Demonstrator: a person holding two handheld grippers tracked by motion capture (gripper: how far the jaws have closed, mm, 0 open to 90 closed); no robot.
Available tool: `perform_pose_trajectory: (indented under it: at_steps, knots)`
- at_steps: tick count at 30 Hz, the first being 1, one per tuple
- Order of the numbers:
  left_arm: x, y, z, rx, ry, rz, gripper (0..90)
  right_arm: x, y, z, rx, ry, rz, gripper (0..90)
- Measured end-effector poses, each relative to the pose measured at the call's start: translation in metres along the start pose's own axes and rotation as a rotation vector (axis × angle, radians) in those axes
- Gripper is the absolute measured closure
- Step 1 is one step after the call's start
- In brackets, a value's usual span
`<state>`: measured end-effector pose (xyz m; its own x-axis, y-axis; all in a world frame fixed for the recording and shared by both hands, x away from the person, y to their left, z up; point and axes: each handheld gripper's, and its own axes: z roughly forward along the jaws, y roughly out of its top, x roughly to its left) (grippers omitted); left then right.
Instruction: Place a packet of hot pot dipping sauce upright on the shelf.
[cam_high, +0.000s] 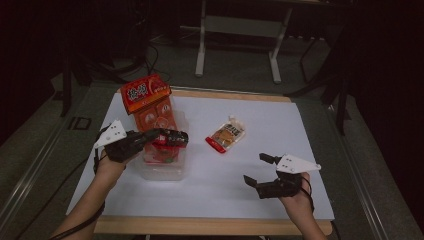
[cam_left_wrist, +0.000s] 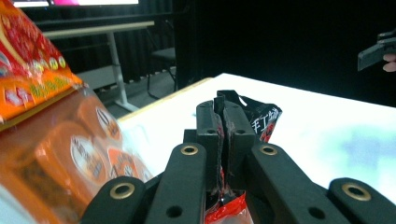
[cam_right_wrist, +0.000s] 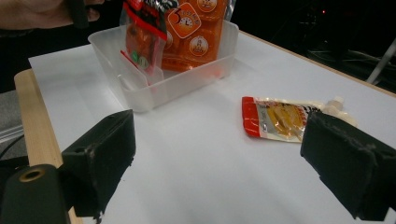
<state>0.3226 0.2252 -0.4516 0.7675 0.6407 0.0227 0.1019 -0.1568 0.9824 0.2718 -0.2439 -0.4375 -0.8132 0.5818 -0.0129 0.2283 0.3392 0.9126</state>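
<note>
The high view looks forward and down from above the person's side onto the whole white table (cam_high: 250, 165), far enough off to take in both forearms and the dark floor beyond. The left gripper view sits close behind its own jaws, above the clear bin (cam_high: 162, 167), and faces level across the tabletop toward the dark room (the orange packets (cam_left_wrist: 60, 154) loom blurred at its left). The right gripper view looks low and slantwise over the table from its near edge, sharing with the high view the bin (cam_right_wrist: 159, 84) and the spouted pouch (cam_right_wrist: 285, 119) lying beside it.
</note>
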Motion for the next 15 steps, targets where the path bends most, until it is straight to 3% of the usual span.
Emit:
perform_pose_trajectory:
  at_steps: [5, 7, 15]
  knots:
    - [-0.001, -0.014, 0.0, 0.036, -0.009, -0.02, 87.4, -0.001, 0.001, -0.001, -0.012, 0.004, 0.011, 15.1]
    - [0.001, -0.018, -0.003, 0.022, -0.01, -0.052, 87.2, -0.002, 0.001, -0.003, -0.028, -0.002, 0.016, 15.1]
    - [0.005, -0.036, -0.016, 0.011, -0.002, -0.099, 85.4, -0.001, 0.002, -0.002, -0.022, 0.019, 0.001, 14.6]
